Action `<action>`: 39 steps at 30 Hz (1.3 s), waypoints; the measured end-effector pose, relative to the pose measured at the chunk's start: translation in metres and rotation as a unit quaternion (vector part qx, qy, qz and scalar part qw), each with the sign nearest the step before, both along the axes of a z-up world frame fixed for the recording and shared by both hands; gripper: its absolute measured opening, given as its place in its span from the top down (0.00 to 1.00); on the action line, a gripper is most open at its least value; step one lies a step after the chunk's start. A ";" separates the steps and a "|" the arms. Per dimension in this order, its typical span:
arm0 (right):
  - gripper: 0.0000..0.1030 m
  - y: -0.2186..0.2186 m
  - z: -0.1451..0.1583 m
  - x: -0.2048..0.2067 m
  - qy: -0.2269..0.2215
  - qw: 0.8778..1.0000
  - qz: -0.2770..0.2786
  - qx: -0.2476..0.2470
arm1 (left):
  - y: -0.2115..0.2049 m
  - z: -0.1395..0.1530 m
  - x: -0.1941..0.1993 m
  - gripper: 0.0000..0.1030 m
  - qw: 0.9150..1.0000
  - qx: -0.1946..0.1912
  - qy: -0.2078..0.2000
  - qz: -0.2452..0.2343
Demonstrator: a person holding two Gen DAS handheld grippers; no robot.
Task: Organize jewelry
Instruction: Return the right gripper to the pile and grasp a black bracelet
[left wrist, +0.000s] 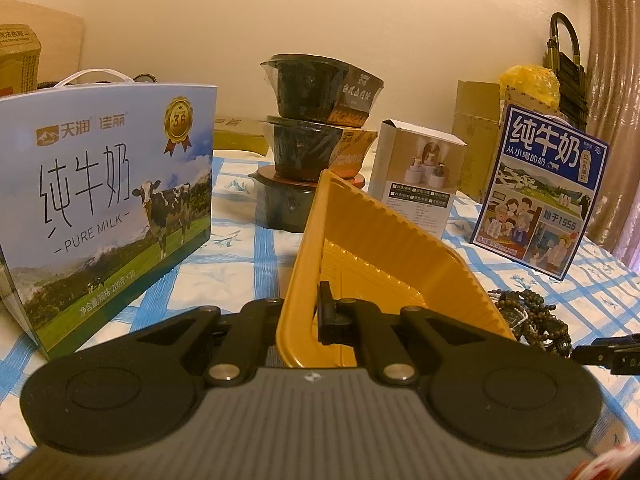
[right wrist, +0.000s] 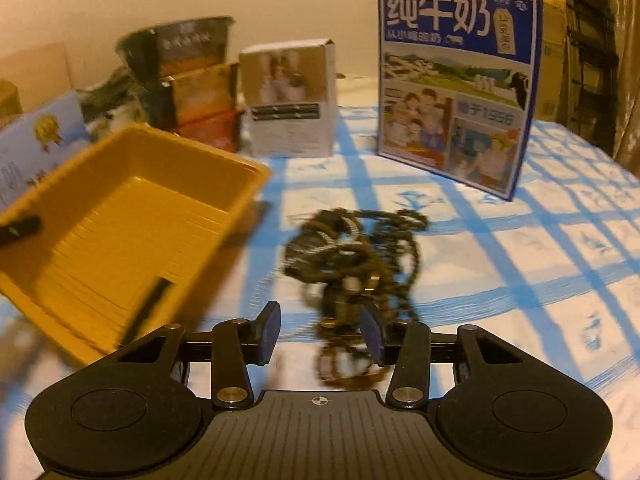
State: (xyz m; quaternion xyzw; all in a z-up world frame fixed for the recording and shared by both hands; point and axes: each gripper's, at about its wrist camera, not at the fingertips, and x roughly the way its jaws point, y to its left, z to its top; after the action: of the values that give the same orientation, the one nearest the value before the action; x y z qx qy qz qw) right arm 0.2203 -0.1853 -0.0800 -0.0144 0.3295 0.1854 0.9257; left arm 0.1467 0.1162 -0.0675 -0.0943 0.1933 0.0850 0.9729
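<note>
Yellow ribbed plastic tray (right wrist: 132,216): tilted, nothing seen inside, its rim clamped by the left gripper (left wrist: 308,312). Tangled dark beaded necklaces (right wrist: 356,256): heaped on the blue-checked cloth (right wrist: 520,240) beside the tray, partly between the right gripper (right wrist: 320,332) pads, which stand apart.

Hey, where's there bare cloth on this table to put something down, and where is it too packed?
Bare checked cloth lies right of the bead jewelry pile, in front of the dark blue milk carton. The yellow tray, held tilted by the left gripper, is empty inside. The back is crowded: stacked black bowls, a white box, the pale blue milk box.
</note>
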 end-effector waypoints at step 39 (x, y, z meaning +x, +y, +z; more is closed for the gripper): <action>0.86 -0.016 0.022 -0.012 0.059 0.997 0.045 -0.025 | -0.001 0.000 -0.003 0.95 1.000 -0.005 0.001 0.004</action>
State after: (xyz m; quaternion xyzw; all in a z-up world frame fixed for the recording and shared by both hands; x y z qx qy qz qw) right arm 0.2086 -0.2010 -0.0578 -0.0417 0.3871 0.2188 0.8947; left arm 0.1441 0.1151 -0.0675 -0.0996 0.1943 0.0883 0.9719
